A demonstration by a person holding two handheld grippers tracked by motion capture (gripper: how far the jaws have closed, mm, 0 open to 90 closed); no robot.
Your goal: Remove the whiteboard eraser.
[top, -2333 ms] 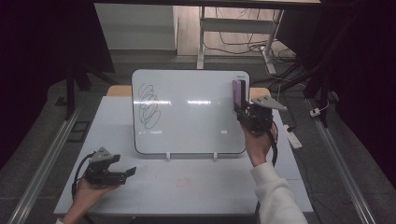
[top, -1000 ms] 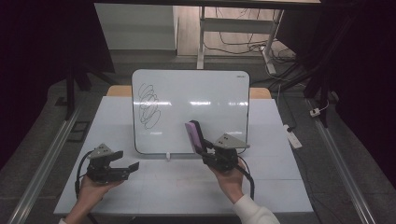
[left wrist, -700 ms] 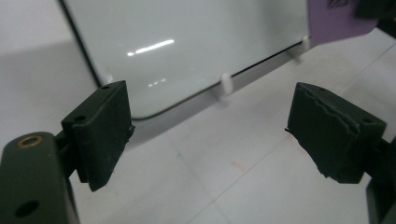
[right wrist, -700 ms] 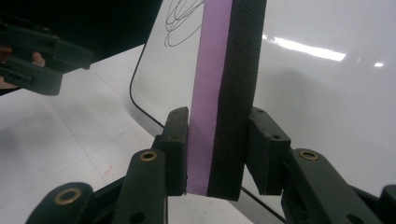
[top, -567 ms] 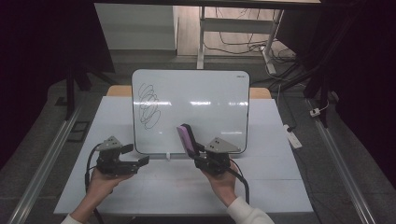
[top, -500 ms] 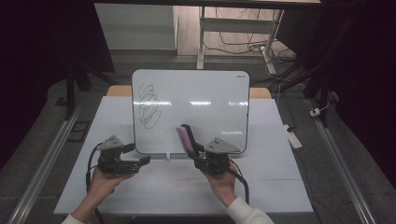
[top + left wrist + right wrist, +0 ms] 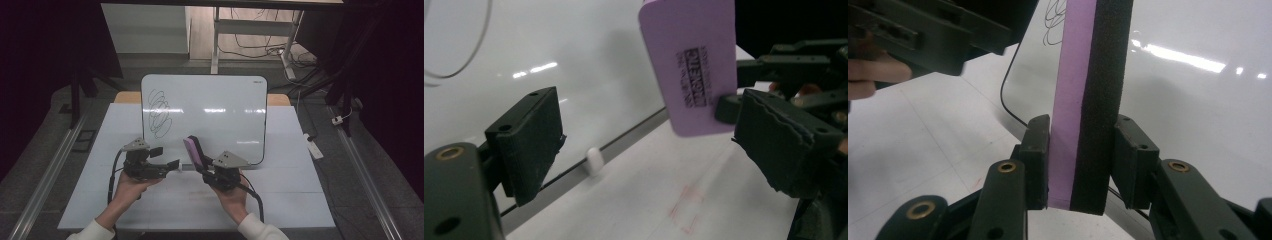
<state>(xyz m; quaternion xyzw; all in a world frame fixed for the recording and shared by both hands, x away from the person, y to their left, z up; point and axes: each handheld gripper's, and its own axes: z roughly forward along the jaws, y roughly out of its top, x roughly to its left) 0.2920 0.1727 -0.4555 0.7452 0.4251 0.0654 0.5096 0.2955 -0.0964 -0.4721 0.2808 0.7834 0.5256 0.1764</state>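
The whiteboard [image 7: 210, 110] lies at mid-frame on the counter [image 7: 280, 195]. Below it, the left hand-held gripper [image 7: 172, 164] sits just left of the eraser [image 7: 193, 149], held in the right hand-held gripper [image 7: 200, 167].

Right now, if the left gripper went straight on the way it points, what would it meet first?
Probably the purple eraser held in the right gripper; it sits ahead between the left gripper's open fingers, though depth is unclear.
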